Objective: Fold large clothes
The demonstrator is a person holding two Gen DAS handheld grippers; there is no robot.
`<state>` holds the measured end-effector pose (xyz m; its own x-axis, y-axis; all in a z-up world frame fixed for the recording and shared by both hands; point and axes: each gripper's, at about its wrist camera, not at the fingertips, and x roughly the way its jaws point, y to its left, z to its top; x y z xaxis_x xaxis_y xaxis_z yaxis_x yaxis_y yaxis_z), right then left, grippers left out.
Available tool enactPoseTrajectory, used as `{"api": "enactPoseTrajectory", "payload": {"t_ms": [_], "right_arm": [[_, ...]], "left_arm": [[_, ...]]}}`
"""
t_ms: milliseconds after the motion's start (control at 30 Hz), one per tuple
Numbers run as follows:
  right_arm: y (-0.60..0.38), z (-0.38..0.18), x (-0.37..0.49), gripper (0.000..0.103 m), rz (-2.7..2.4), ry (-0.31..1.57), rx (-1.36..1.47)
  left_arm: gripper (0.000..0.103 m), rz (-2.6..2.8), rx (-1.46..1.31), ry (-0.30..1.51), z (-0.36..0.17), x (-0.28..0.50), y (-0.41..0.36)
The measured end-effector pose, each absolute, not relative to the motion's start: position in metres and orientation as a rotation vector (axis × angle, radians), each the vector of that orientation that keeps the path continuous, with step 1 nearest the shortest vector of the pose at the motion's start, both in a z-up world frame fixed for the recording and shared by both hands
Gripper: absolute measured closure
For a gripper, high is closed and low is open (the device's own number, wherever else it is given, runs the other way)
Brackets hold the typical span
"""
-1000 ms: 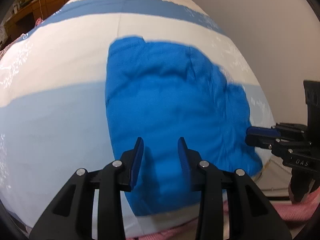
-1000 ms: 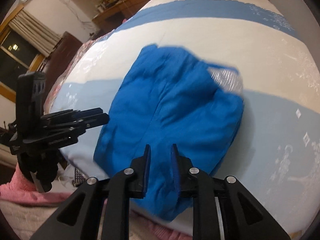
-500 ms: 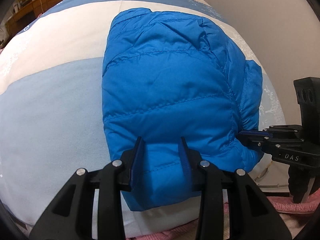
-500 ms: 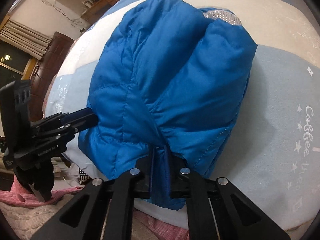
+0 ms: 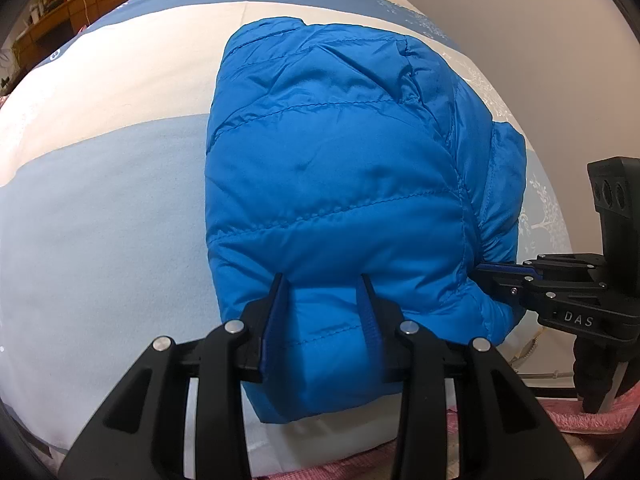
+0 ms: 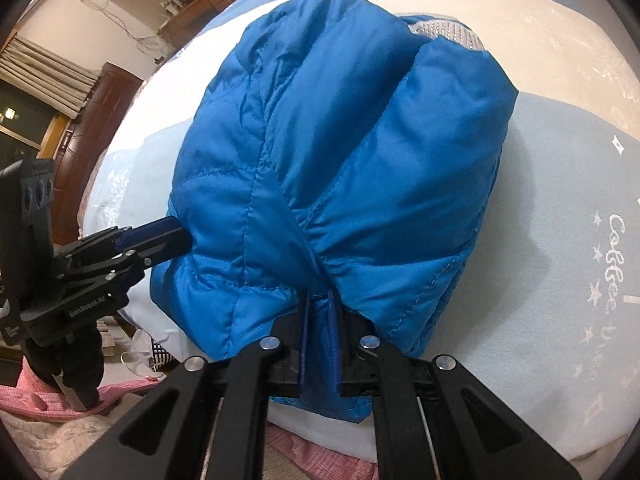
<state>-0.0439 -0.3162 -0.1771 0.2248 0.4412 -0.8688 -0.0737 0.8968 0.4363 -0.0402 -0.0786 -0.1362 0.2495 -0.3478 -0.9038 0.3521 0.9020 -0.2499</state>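
Note:
A blue puffer jacket [image 5: 340, 160] [image 6: 340, 140] lies folded into a thick bundle on the bed. My left gripper [image 5: 321, 292] points down at its near edge, jaws partly apart, with a puffy fold of the jacket between the fingers. My right gripper [image 6: 318, 296] is shut on a thin pinch of the jacket's near hem. In the left wrist view the right gripper [image 5: 480, 270] reaches in from the right. In the right wrist view the left gripper [image 6: 168, 236] touches the jacket's left side. A strip of silver lining [image 6: 444, 34] shows at the far end.
The bed cover [image 5: 100, 200] [image 6: 560, 200] has cream and blue stripes. A pale wall [image 5: 520, 20] runs along its right side. Pink fabric [image 5: 600, 420] [image 6: 40, 400] lies below the near edge. A dark wooden cabinet [image 6: 92, 128] stands off to the left.
Both grippers came down onto the jacket's near edge. The right jaws closed on the hem. The left jaws kept the same gap, now with the jacket between them.

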Motion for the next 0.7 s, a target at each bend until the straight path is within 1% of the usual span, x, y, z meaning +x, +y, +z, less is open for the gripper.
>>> {"api": "enactPoseTrajectory", "payload": {"t_ms": [233, 367, 467, 533, 567, 633, 700], "right_arm": [[-0.316, -0.172, -0.045, 0.096, 0.345, 1.296, 0.32], [-0.316, -0.163, -0.049, 0.093, 0.339, 1.277, 0.323], [-0.315, -0.154, -0.053, 0.089, 0.342, 1.257, 0.323], [-0.316, -0.146, -0.055, 0.084, 0.349, 1.238, 0.333], [-0.317, -0.143, -0.056, 0.082, 0.351, 1.23, 0.338], [-0.319, -0.135, -0.057, 0.077, 0.357, 1.21, 0.351], [-0.321, -0.128, -0.058, 0.069, 0.358, 1.186, 0.362]], "left_arm": [[0.067, -0.472, 0.018, 1.226, -0.13, -0.043, -0.077], [0.068, -0.466, 0.027, 1.218, -0.123, -0.047, -0.075], [0.066, -0.453, 0.027, 1.21, -0.118, -0.048, -0.072], [0.057, -0.442, 0.024, 1.202, -0.114, -0.047, -0.068], [0.054, -0.437, 0.022, 1.194, -0.111, -0.046, -0.066], [0.042, -0.428, 0.017, 1.172, -0.103, -0.045, -0.061], [0.038, -0.42, 0.015, 1.152, -0.096, -0.043, -0.058]]}}
